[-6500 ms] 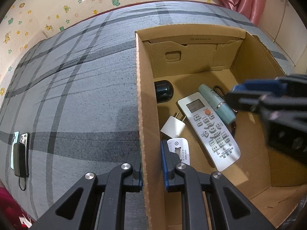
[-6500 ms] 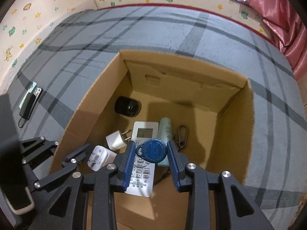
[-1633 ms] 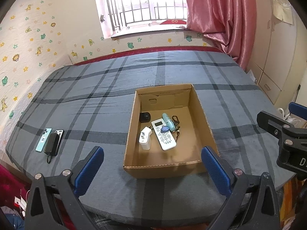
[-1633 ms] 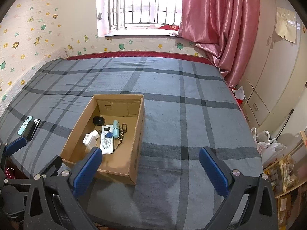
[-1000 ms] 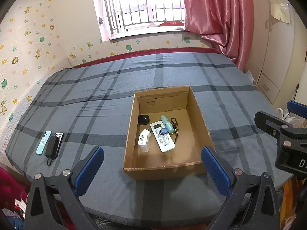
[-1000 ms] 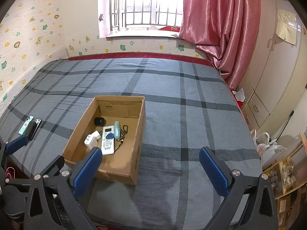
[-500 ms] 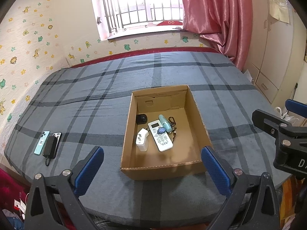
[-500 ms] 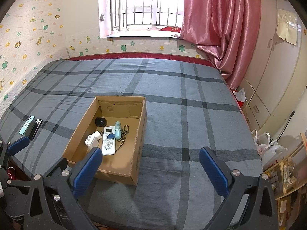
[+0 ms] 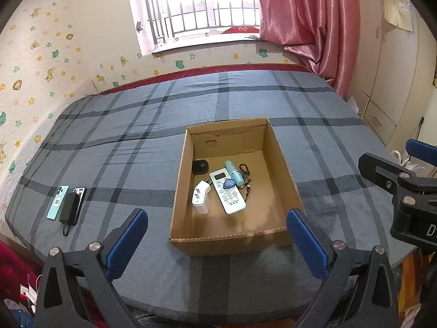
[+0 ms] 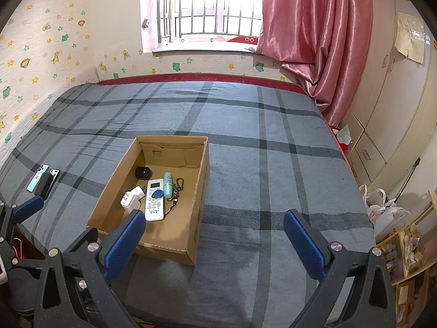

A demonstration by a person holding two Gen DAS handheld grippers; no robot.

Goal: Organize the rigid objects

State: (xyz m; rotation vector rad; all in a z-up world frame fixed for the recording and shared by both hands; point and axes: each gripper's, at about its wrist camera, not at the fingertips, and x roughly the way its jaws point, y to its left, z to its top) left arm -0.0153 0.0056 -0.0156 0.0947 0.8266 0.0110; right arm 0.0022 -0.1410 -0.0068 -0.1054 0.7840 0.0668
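Note:
An open cardboard box (image 9: 284, 161) (image 10: 200, 191) rests on the grey plaid bed. Inside lie a white remote (image 9: 228, 192) (image 10: 155, 201) with a blue key fob (image 9: 229, 183) (image 10: 158, 193) on it, a teal tube (image 9: 235, 173) (image 10: 167, 182), a keychain (image 9: 246, 179) (image 10: 177, 188), white chargers (image 9: 201, 195) (image 10: 132, 197) and a black round item (image 9: 200, 166) (image 10: 143, 173). My left gripper (image 9: 215, 242) is open and holds nothing, pulled back before the bed's near edge. My right gripper (image 10: 214, 242) is likewise open with nothing in it, to the right of the box.
Two phones and a black power bank (image 9: 68, 205) (image 10: 43, 180) lie near the bed's left edge. A pink curtain (image 10: 314, 41) hangs at the window, with cupboards (image 10: 396, 109) along the right wall. White plastic bags (image 10: 385, 213) sit on the floor at right.
Over the earlier frames both grippers let go, opened wide and drew back from the box; the blue key fob now lies on the remote. In the last second the views barely shift.

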